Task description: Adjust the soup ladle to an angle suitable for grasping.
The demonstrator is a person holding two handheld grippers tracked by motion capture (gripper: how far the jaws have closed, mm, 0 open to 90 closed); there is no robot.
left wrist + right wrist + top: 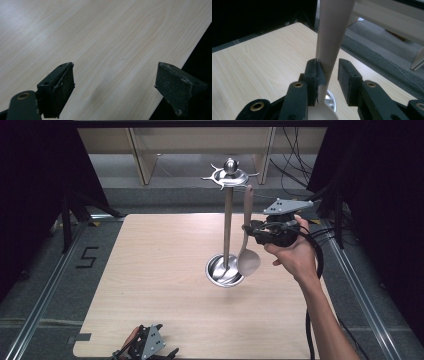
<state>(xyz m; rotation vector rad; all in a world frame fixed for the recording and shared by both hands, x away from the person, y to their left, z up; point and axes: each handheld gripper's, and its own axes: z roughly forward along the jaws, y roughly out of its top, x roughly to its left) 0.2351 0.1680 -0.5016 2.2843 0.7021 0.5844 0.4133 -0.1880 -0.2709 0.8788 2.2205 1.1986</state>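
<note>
Now the right gripper (248, 227) holds a spoon (247, 247) upright at 3 o'clock of the rack (228, 227), jaws loosely around its handle with a gap on 1 side. It could slip or swing into the post. Left gripper (145, 349) rests wide open, empty, on the worktop (160, 270).

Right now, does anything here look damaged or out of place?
Only slight wear: the pad of the left hand-held gripper looks frayed and peeling at its edge. The spoon hangs upright beside the metal stand; nothing has spilled.
</note>
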